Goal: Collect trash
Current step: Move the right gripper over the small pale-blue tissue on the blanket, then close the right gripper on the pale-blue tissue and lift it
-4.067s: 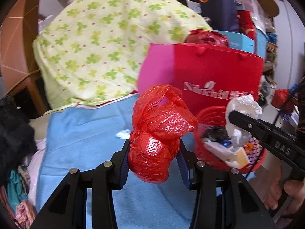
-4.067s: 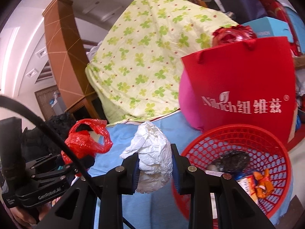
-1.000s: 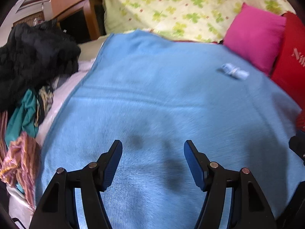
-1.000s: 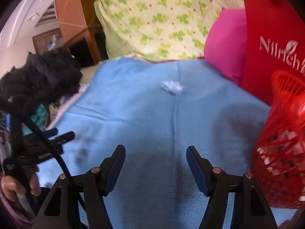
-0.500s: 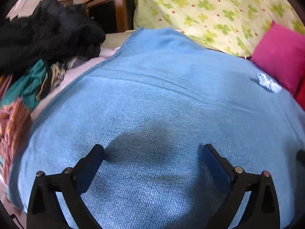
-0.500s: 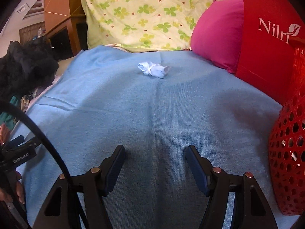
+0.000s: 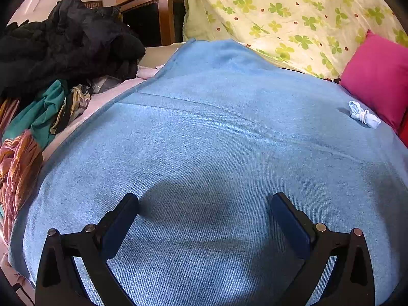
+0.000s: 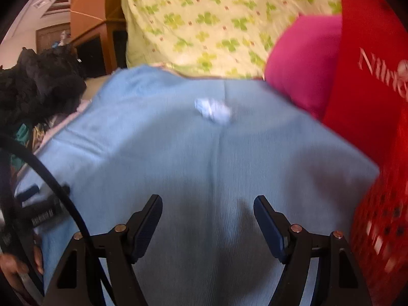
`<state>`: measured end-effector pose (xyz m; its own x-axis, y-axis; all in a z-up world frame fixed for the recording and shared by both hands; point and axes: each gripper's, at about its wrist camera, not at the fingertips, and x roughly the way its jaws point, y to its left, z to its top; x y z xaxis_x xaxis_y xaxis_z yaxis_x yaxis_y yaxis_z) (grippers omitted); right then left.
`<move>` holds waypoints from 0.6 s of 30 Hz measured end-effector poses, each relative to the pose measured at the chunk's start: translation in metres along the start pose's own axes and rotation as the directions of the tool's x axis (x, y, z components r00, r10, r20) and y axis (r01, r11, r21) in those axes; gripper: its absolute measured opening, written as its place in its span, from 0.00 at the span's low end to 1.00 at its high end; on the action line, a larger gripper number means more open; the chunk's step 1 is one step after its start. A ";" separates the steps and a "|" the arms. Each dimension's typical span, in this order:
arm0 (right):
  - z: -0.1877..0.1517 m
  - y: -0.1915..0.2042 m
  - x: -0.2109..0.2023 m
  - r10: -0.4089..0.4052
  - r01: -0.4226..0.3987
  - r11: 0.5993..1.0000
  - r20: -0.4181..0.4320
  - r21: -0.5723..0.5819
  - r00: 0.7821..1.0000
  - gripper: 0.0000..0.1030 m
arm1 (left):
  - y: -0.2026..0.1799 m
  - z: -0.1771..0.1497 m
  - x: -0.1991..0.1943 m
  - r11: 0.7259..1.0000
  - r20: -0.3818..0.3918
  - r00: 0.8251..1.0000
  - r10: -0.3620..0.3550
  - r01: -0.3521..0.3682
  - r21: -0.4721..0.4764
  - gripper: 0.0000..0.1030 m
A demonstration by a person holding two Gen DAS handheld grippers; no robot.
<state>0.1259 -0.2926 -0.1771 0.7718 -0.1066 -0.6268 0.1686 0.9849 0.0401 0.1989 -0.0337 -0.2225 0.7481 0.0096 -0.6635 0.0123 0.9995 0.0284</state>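
A blue blanket is lying spread over a bed, filling most of both wrist views. The left hand-held gripper is hanging just above it, released, its jaws standing wide with nothing between them. The right hand-held gripper is also empty, its jaws opening over bare blanket. A small crumpled white wad is resting on the blanket, at about 2 o'clock in the left view and 12 o'clock in the blurred right view, well apart from both grippers and near a pink cushion. A red mesh basket is showing at 4 o'clock in the right view, beside a red bag. Dark clothes are lying piled at 10 o'clock.
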 end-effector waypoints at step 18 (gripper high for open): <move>0.136 -0.020 0.188 0.076 -0.055 0.993 -0.218 0.102 0.973 0.74 | 0.002 0.009 0.009 0.999 -0.031 0.999 -0.029 0.028 -0.032 1.00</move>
<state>0.3515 -0.3508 -0.1897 0.6302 0.0009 -0.7764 0.1874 0.9703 0.1532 0.2116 -0.0323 -0.2218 0.7267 -0.0185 -0.6867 0.0117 0.9998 -0.0145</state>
